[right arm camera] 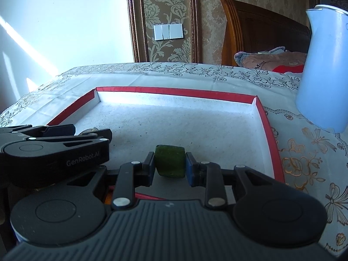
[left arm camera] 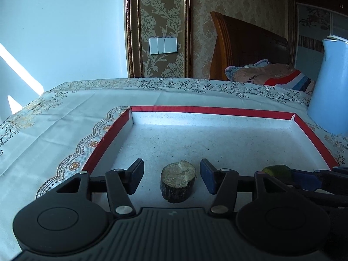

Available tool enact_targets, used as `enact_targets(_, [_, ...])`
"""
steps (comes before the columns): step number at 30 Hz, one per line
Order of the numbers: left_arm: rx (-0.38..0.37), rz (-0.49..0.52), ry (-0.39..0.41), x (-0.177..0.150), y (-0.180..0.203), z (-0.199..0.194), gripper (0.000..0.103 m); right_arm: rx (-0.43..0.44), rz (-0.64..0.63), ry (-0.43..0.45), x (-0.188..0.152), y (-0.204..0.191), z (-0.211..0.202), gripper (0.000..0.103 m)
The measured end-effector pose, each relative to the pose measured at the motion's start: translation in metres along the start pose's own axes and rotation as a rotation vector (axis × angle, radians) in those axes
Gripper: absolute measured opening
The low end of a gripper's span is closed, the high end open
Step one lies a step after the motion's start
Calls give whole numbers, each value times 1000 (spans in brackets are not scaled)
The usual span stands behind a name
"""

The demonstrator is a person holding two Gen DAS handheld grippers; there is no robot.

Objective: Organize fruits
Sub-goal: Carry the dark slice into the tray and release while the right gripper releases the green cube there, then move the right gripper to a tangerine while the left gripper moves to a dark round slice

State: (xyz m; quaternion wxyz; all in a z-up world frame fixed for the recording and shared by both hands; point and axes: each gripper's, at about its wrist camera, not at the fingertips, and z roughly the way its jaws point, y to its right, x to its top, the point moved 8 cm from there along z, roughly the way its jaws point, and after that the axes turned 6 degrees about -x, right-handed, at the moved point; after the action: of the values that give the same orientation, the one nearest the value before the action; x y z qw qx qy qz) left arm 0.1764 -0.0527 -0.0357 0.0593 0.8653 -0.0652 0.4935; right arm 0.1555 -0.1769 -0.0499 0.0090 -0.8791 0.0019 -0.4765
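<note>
A dark cut fruit chunk with a pale top (left arm camera: 178, 181) stands on the floor of a shallow red-rimmed white tray (left arm camera: 208, 109). My left gripper (left arm camera: 171, 177) is open, its jaws on either side of the chunk without touching it. My right gripper (right arm camera: 170, 162) is shut on a green fruit chunk (right arm camera: 170, 161) and holds it over the near part of the tray (right arm camera: 174, 91). The green chunk also shows in the left wrist view (left arm camera: 277, 170), at the right. The left gripper shows in the right wrist view (right arm camera: 82, 133), at the left.
The tray lies on a table with a floral embroidered cloth (left arm camera: 65, 113). A tall pale blue kettle (right arm camera: 324, 69) stands on the cloth right of the tray. A wooden headboard (left arm camera: 250, 43) and folded bedding (left arm camera: 271, 74) are behind.
</note>
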Motion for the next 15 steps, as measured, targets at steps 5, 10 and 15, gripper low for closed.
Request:
enact_targets(5, [10,-39,35,7,-11,-14,57,-5,10,26,3,5,-8,28])
enact_targets(10, [8,-83,83,9,-28,-38,62,18,43,60,8,11,-22,28])
enact_targets(15, [23,-78,134,-1,-44,-69,68,30,63,108,7,18,-42,36])
